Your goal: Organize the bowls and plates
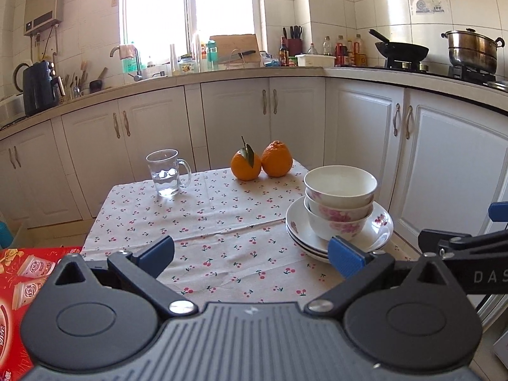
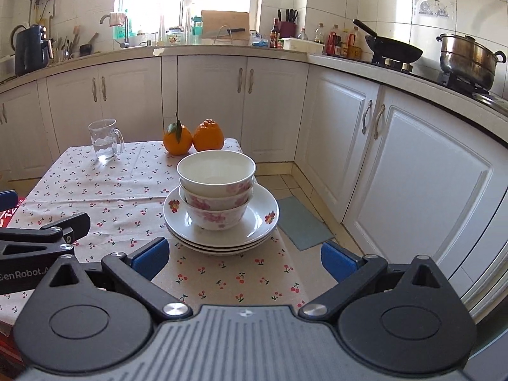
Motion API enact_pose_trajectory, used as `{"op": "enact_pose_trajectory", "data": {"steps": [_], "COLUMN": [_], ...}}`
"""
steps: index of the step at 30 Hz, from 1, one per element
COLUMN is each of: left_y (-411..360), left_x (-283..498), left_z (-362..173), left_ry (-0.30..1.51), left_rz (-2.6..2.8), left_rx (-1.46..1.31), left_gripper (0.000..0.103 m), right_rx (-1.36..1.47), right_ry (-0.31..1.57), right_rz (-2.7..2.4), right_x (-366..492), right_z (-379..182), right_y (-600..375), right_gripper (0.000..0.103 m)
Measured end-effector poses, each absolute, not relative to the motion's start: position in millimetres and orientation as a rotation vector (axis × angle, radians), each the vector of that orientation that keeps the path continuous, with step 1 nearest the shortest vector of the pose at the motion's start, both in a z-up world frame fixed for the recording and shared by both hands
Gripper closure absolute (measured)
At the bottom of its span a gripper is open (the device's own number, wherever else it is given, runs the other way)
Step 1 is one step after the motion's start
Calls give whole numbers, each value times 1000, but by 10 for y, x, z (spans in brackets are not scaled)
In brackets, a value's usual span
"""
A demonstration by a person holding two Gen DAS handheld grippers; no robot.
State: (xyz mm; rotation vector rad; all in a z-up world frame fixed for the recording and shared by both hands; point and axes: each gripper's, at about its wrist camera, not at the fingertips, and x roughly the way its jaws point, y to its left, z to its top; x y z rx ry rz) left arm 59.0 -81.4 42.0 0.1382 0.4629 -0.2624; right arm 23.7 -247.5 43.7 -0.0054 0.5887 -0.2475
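Bowls (image 2: pixel 216 190) sit nested on stacked plates (image 2: pixel 257 222) mid-frame, compact and stable; your left gripper (image 1: pixel 252 255) and right gripper (image 2: pixel 243 258) both gape empty.

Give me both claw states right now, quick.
Left claw: open, holding nothing.
Right claw: open, holding nothing, short of the stacked bowls.
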Motion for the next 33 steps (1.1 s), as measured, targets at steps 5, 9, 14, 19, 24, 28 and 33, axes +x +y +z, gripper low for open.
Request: {"op": "enact_pose_trajectory", "data": {"steps": [5, 9, 14, 19, 24, 28, 33], "left_y": [-783, -775, -766, -755, -755, -746, -727], "left_x": [552, 543, 542, 542, 544, 541, 539], "left_z": [453, 446, 449, 437, 437, 445, 455], "left_ry": [453, 453, 449, 452, 450, 449, 443], "left_rz": [-251, -245, -236, -231, -229, -231, -230], "left_rx": [116, 113, 112, 102, 100, 95, 93], "left_gripper": [1, 1, 1, 1, 1, 1, 1], "right_rx": [-11, -21, -29, -38, -49, -52, -55], "right_ry": [557, 547, 542, 538, 531, 528, 521], "right_rz": [-248, -257, -261, -266, -271, -269, -267], "right_x": [181, 162, 166, 159, 155, 150, 146], "right_z": [492, 497, 497, 497, 500, 506, 523], "right_y": [-2448, -2423, -2402, -2380, -2359, -2349, -2341], "right_gripper": [0, 0, 0, 0, 0, 0, 0]}}
